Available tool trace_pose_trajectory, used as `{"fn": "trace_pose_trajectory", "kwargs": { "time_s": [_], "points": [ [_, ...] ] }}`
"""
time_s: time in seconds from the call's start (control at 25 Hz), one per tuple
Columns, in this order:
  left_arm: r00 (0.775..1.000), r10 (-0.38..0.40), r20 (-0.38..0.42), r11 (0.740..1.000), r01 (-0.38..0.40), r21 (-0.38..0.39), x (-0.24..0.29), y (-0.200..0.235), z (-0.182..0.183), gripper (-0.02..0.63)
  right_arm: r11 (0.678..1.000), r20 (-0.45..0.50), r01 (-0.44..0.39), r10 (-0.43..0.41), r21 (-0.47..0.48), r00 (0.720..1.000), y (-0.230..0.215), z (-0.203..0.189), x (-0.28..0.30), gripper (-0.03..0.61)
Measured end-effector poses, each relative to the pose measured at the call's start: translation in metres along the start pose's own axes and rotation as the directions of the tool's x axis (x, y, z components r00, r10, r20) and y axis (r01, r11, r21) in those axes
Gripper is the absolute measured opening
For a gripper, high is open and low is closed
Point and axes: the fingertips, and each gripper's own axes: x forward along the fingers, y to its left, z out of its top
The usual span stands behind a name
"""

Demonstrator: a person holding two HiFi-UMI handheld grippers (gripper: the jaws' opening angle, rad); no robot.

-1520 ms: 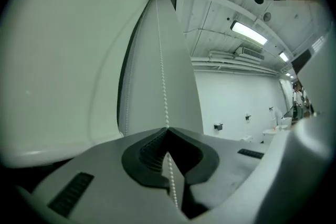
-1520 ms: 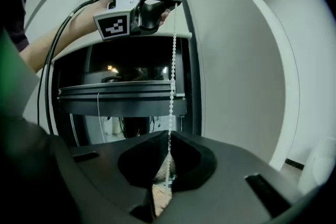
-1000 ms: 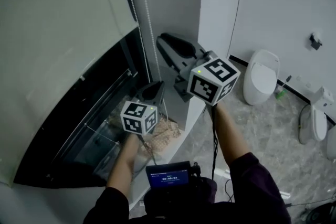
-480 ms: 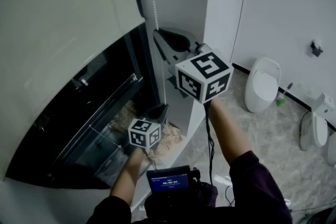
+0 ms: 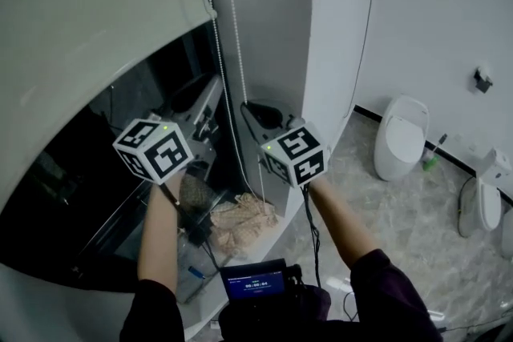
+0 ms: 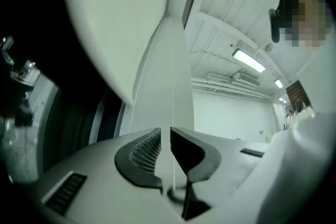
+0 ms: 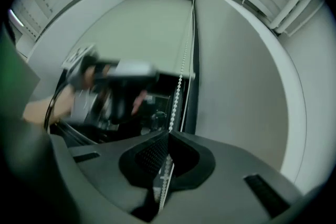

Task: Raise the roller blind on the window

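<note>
1. Two hand-held grippers have swapped heights since half a second ago. The left hand-held gripper [image 6: 165,131], then low by the crumpled cloth [image 5: 244,214], is now up in front of the dark window glass [image 5: 72,228]. The right hand-held gripper [image 7: 167,136] has come down from its higher spot.
2. We see the right one's jaws pressed together on the bead chain [image 7: 178,86], whose small white beads run up from the pads toward the blind's right end.
3. We see the left one's jaws a narrow gap apart. A thin white cord [image 6: 171,81] passes through that gap, close against the right pad, and the left pad is finely ribbed.
4. The roller blind [image 5: 88,28], a smooth pale sheet, fills the upper left of the head view. Its lower edge sits above both marker cubes, with black glass showing below it.
5. A glossy white, rounded toilet [image 5: 398,136] stands far right on the grey marbled floor [image 5: 401,212]. We cannot see into its bowl.
6. The cloth is beige, net-like and bunched, and it lies at the foot of the window between the two forearms.
</note>
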Motion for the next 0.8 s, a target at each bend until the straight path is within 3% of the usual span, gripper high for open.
{"fn": "trace_pose_trajectory", "kwargs": {
  "time_s": [0.12,0.24,0.52,0.64,0.8],
  "points": [
    [0.999,-0.043,0.021,0.993,0.041,0.109,0.03,-0.02,0.072,0.015,0.999,-0.052,-0.017,0.019,0.049,0.998,0.018,-0.05,-0.004,0.009],
    [0.999,-0.048,0.0,0.984,0.047,0.172,0.051,-0.038,0.103,0.015,0.992,-0.068,-0.046,0.054,0.114,0.996,0.032,-0.068,-0.016,0.009],
    [1.0,0.009,0.022,0.986,-0.013,0.168,0.066,-0.03,0.101,0.012,0.994,-0.047,-0.062,0.066,0.093,0.997,0.037,-0.072,-0.03,0.009],
    [1.0,-0.003,0.024,0.989,-0.001,0.149,0.067,-0.029,0.099,0.014,0.995,-0.048,-0.064,0.068,0.08,0.997,0.041,-0.072,-0.034,0.009],
    [1.0,0.004,-0.002,0.984,-0.004,0.179,0.07,-0.036,0.101,0.012,0.993,-0.03,-0.071,0.074,0.095,0.997,0.046,-0.069,-0.037,0.009]
  ]
}}
